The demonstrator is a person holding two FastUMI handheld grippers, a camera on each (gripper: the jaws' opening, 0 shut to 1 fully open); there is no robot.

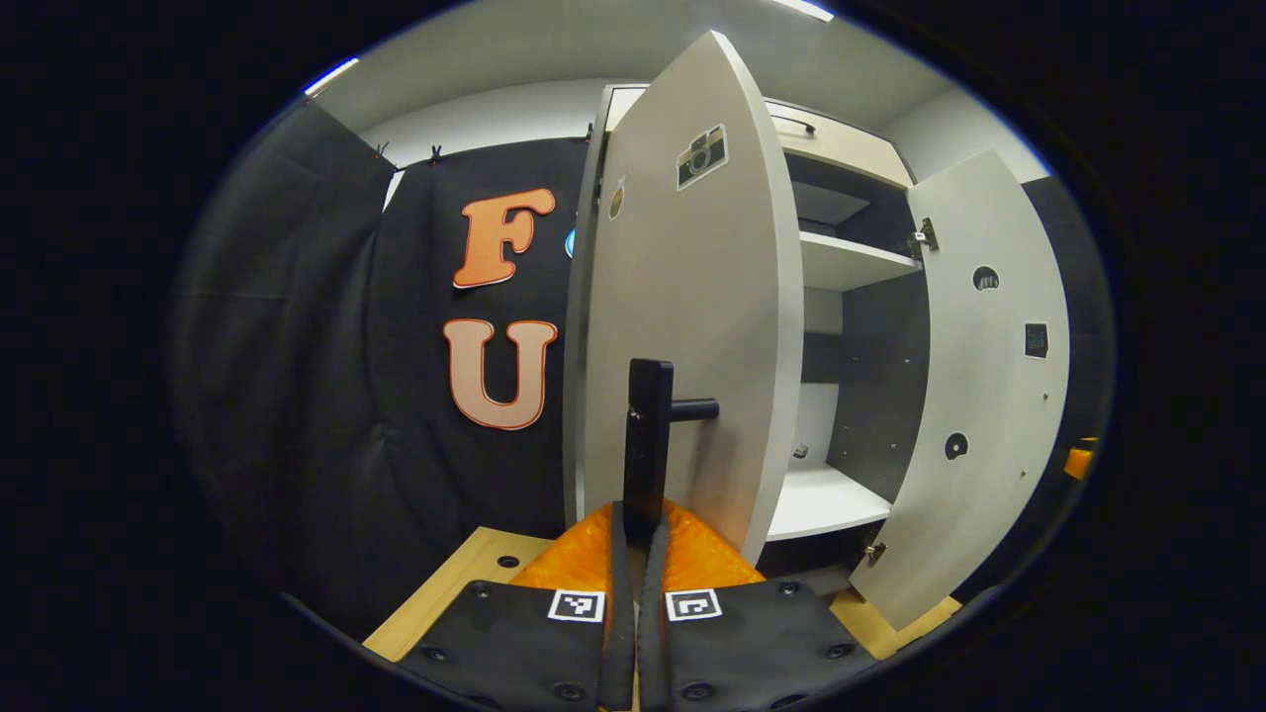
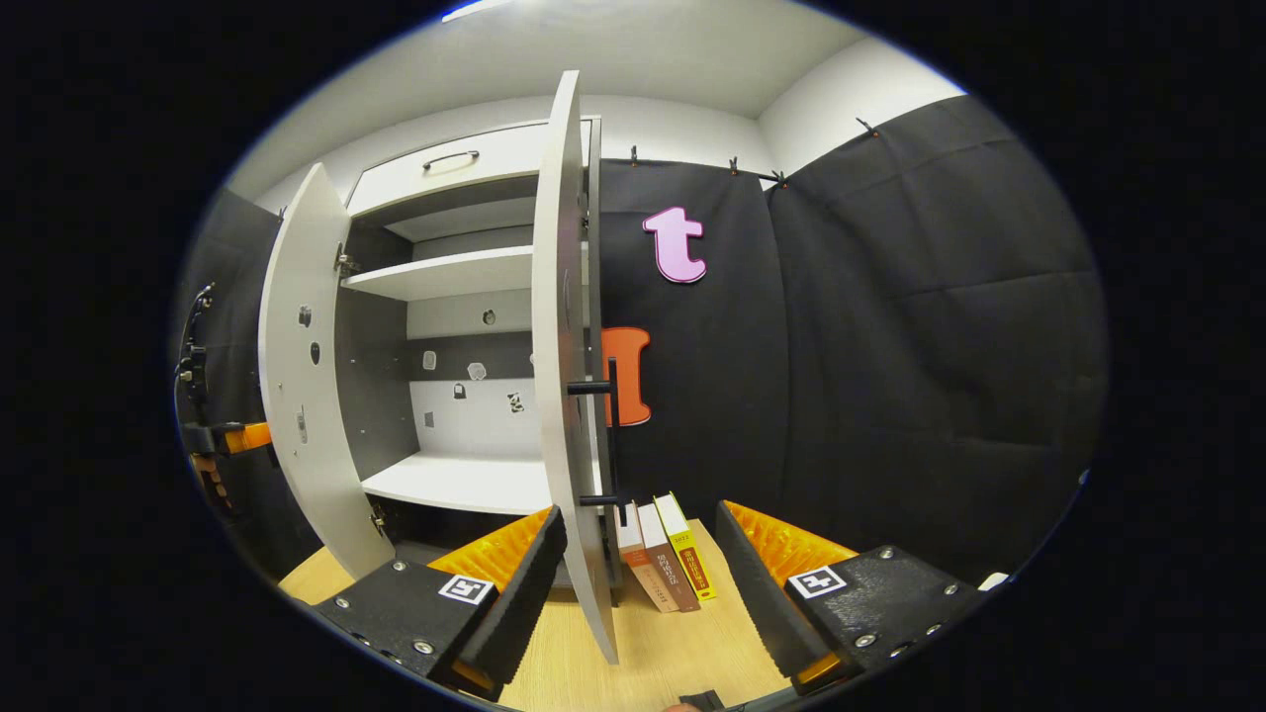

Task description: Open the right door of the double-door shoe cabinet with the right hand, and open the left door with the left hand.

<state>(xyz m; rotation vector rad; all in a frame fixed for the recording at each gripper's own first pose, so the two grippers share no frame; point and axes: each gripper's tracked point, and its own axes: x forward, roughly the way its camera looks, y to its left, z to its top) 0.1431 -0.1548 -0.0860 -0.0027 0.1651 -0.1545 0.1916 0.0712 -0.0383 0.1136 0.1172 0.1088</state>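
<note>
— Left gripper (image 1: 638,554)?
— Clenched on the left door handle (image 1: 648,445), fingers (image 1: 617,593) pressed nearly together around the bar's lower end, seen in the left gripper view.
— Left door (image 1: 692,297)?
— Swung well out from the shoe cabinet (image 1: 841,262), its outer face turned toward the camera, a small camera sticker (image 1: 701,156) near the top. In the right gripper view, seen at far left as a pale panel (image 2: 297,376) with its inner face showing.
— Right gripper (image 2: 633,583)?
— Released, fingers (image 2: 519,593) spread wide, one on each side of the right door's lower edge; touching or not, cannot tell.
— Right door (image 2: 564,376)?
— Open too, seen almost edge-on in the right gripper view, its dark bar handle (image 2: 611,435) on the far right face, clear of both fingers. In the left gripper view, standing open at right (image 1: 989,376).
— Inside the cabinet?
— White shelves: an upper one (image 2: 445,274) and a lower one (image 2: 465,482), dark back panels between, small stickers on the back.
— Anything else?
— Three books (image 2: 668,549) leaning on the wooden counter (image 2: 673,653) just right of the right door's foot. Other gripper (image 2: 213,440) glimpsed at far left in the right gripper view, beside the left door.
</note>
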